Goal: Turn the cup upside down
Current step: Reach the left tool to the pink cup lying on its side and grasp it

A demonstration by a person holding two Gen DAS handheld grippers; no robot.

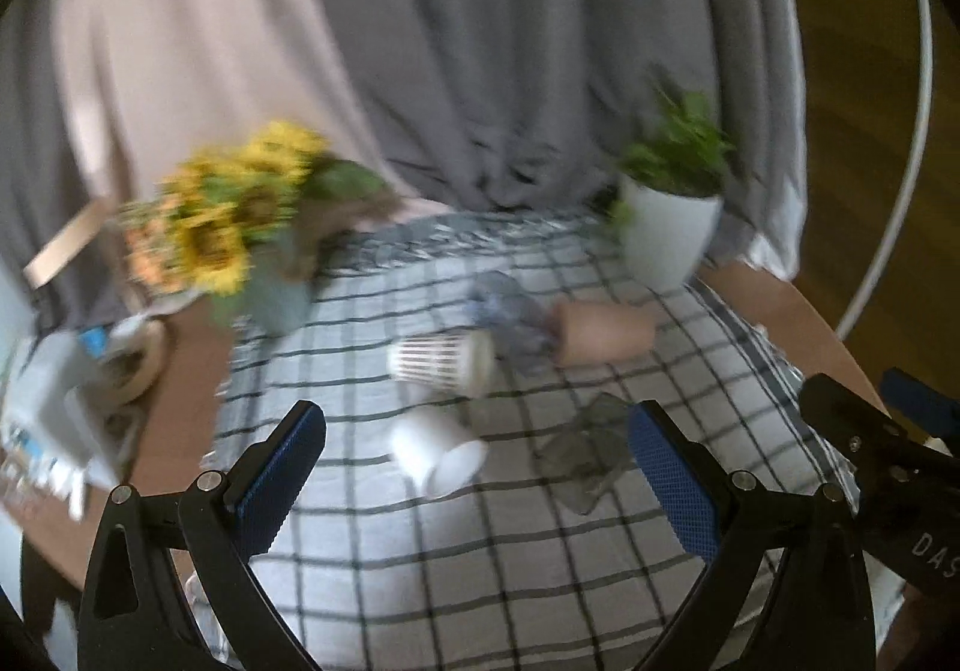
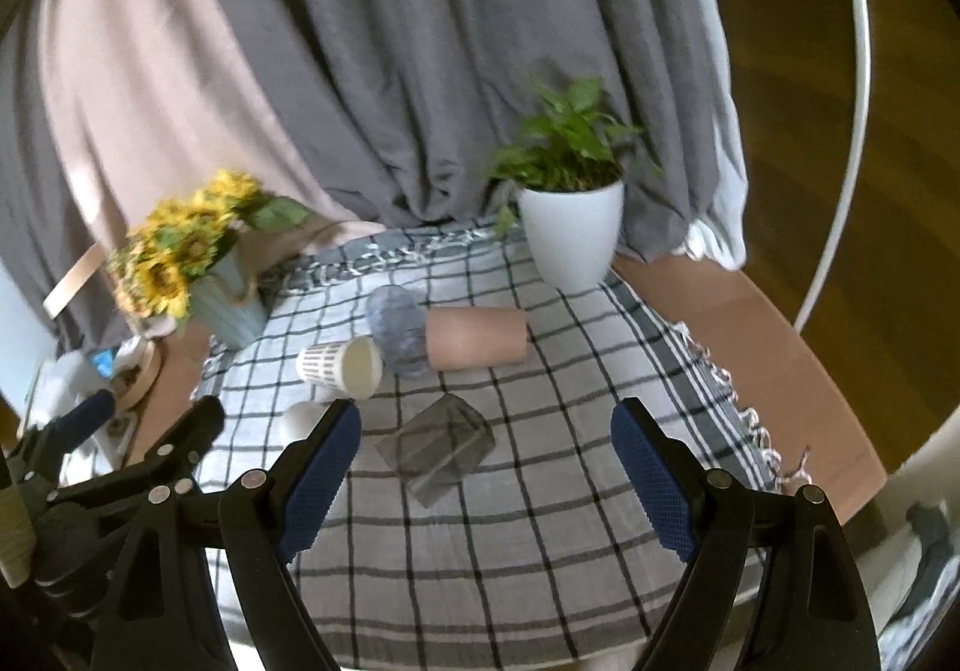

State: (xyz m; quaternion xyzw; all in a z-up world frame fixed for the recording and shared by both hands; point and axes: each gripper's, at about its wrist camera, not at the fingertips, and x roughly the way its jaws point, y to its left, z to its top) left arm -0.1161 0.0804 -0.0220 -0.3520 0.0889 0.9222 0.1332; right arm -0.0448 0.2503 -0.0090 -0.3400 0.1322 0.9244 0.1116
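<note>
Both tongs, left (image 1: pixel 477 452) and right (image 2: pixel 486 446), hover spread wide (gripping nothing) above toppled cups.

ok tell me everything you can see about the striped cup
The striped cup is white with rows of dark vertical dashes and a cream inside. It looks like paper or ceramic. It lies on its side on the checked cloth, mouth toward the blue cup, which it looks to touch. No claw holds it.

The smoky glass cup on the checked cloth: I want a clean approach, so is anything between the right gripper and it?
Nothing visible blocks it. The smoky glass cup lies on its side just ahead of the open right gripper, with only bare checked cloth between. The striped cup and tan cup lie farther back.
</note>
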